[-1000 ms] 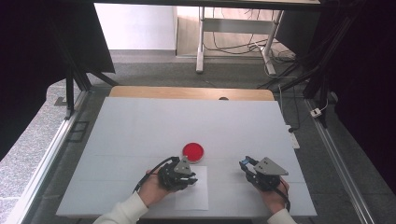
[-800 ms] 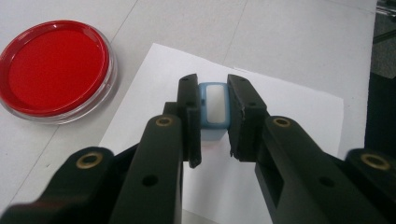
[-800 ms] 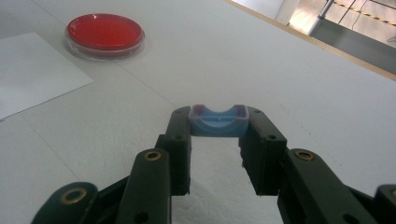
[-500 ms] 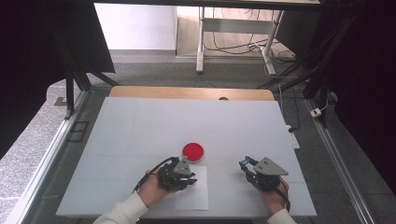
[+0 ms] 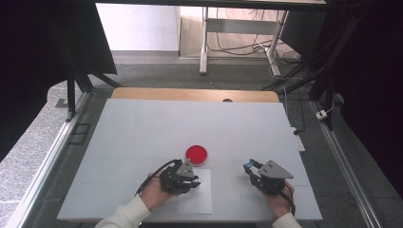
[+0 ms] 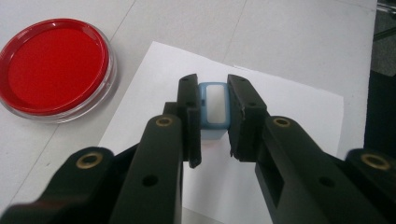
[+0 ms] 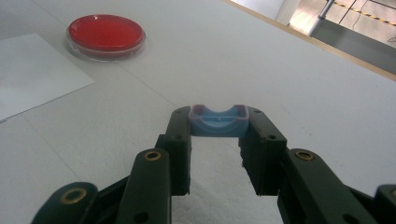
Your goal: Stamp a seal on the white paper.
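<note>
Light-blue stamp body (image 6: 213,108) clamped upright between the jaws of the left gripper (image 6: 214,122), pressed down on the white paper sheet (image 6: 289,112) near the table's front edge, left of centre. Small rectangular block, pale blue plastic with a white window on top; printing face hidden against the paper. Matching blue cap (image 7: 218,120), an open-topped little tray with a pinkish rim, pinched between the jaws of the right gripper (image 7: 218,135), held low over the bare table top (image 5: 142,123) near the front right corner, well apart from the sheet. Red ink pad (image 5: 196,154), round, in a clear dish, lid off, just beyond the sheet's far edge.

Judged progress: cap already off, stamp apparently down for the imprint; no mark visible on the paper yet. Likely left: lifting the stamp, checking the print, refitting the cap.
</note>
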### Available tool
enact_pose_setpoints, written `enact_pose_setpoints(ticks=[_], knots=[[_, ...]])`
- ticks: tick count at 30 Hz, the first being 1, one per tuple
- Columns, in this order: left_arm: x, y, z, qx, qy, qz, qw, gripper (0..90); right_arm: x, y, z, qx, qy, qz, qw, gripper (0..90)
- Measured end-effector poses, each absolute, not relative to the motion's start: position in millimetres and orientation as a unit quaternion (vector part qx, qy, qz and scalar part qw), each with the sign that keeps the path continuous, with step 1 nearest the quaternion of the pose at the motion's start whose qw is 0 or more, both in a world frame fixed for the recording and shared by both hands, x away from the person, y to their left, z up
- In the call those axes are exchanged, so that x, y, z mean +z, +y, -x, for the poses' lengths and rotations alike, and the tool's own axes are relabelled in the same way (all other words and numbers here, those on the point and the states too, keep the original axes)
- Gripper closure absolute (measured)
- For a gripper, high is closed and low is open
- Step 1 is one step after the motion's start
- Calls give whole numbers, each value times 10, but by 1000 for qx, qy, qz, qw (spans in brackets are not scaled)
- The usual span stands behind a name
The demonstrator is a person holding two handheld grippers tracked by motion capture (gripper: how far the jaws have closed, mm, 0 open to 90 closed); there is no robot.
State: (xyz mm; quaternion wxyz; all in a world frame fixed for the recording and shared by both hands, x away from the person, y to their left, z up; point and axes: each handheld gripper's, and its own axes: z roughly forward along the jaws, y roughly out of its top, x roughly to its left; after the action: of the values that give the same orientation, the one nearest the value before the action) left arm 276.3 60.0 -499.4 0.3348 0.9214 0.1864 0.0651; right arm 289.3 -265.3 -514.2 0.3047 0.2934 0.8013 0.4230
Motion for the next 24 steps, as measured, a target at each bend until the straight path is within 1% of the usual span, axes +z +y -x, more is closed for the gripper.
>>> enact_pose_setpoints(ticks=[12,24], knots=[[-4983,595,-2745,71,188,-920,336,758,-5139,-2659,-2894,424,801,-293,305,641],[-4869,619,-2725,84,190,-910,360,754,-5132,-2670,-2896,428,799,-293,305,641]])
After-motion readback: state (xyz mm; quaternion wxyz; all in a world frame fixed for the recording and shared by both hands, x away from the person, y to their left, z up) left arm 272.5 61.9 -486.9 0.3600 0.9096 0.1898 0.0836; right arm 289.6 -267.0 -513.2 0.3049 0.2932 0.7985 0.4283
